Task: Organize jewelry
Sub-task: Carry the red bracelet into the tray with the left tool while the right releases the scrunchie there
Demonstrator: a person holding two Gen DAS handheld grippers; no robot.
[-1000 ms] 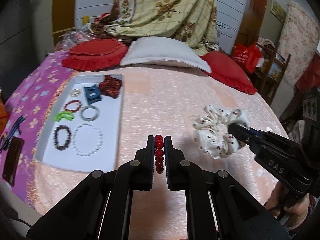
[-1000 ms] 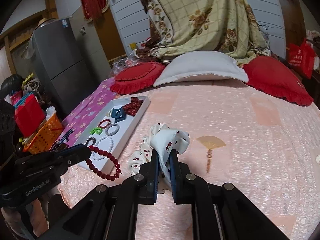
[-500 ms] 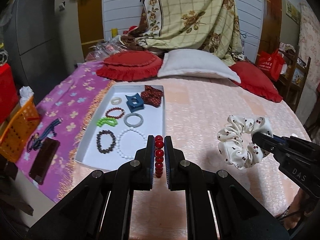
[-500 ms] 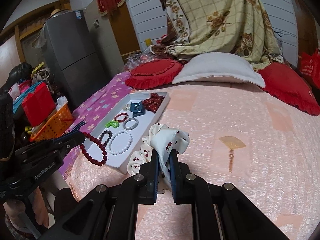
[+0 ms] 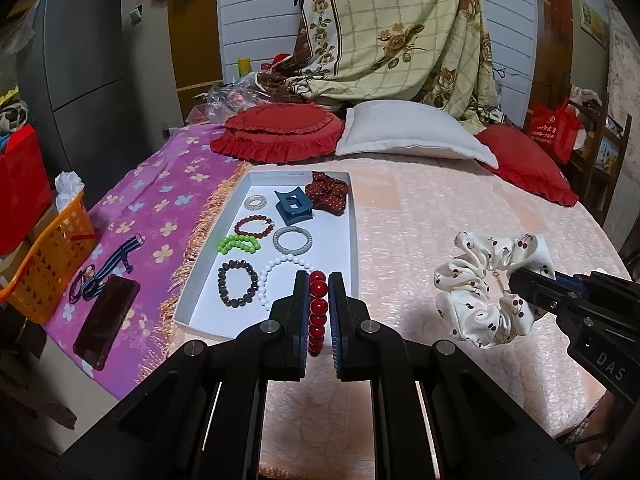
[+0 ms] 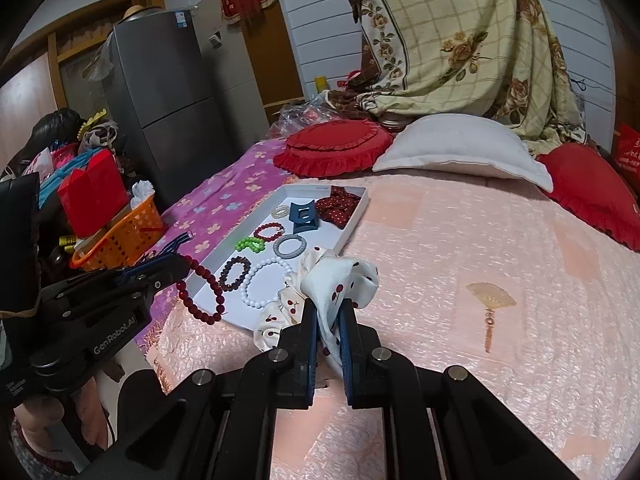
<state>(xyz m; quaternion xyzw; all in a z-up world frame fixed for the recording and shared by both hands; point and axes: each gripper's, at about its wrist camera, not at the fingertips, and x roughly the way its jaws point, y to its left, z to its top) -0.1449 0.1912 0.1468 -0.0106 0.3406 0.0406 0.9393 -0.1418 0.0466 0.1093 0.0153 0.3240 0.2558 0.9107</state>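
Left gripper [image 5: 319,280] clamps red bead bracelet [image 5: 318,312]; right gripper [image 6: 328,308] pinches cherry scrunchie [image 6: 340,284]. Risk: bracelet could snag the white tray [image 5: 354,240] rim at lower centre of frame.

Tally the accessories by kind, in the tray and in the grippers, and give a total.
Beaded bracelets: 6, five in the white tray plus the red bracelet in the left gripper
Scrunchies: 2, dark red scrunchie, cherry scrunchie in right gripper
Hair claws: 1
Grey rings: 1
Total: 10
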